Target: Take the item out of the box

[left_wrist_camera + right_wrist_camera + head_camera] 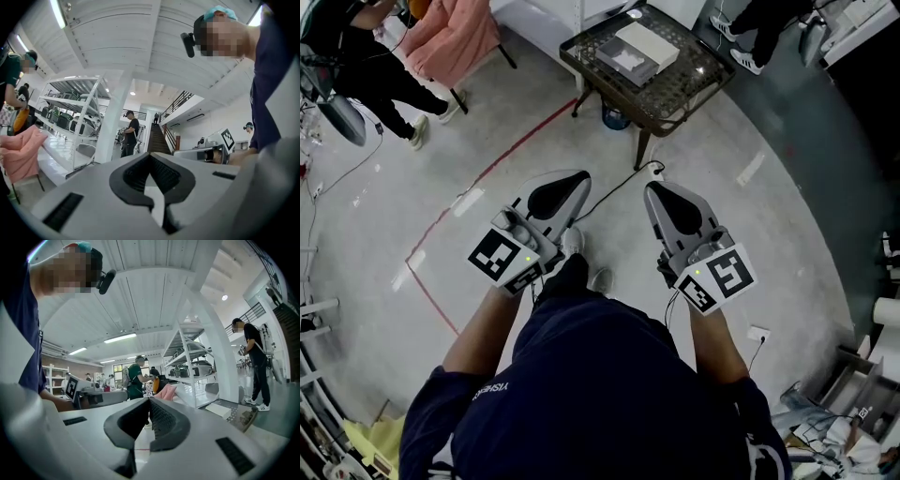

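While left gripper (572,184) and right gripper (659,193) hang closed, the box (646,46) lies ahead.

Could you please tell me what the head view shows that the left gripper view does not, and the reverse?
Only the head view: the dark table with the white box on it, and the red line on the floor. Only the left gripper view: the staircase and the white shelving. Both: the left gripper, shut and empty, the right gripper, and the pink cloth.
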Available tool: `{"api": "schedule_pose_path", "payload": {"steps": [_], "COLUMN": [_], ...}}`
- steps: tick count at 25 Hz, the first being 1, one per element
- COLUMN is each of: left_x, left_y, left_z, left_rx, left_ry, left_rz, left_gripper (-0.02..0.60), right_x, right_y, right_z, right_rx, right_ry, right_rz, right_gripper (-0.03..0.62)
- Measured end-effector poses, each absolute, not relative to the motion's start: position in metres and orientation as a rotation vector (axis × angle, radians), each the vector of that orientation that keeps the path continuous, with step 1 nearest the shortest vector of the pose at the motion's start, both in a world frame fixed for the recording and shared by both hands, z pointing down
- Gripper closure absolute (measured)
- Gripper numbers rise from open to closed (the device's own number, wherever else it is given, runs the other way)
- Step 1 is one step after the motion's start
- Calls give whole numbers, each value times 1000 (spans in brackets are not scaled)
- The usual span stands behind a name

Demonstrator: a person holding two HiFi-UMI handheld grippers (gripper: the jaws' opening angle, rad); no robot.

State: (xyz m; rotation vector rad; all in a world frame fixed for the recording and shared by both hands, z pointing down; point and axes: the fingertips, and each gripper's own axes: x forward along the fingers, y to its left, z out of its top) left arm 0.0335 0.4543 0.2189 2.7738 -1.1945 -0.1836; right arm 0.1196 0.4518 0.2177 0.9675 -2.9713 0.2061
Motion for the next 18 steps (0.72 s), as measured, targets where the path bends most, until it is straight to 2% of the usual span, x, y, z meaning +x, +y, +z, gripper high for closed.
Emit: {"api": "schedule_pose_path", "payload": {"steps": [18], "left_x": [-50], "left_y": [273], "left_z": [216], "left_rx": [2778], "left_ry": [-1105], "left_rz": [-168], "left_gripper": [577], "right_x": [40], "right_y": [277], "right_z": [216], "right_rx": [1076], "right_ry": [-2928], "right_rz": [249], "right_gripper": [572]}}
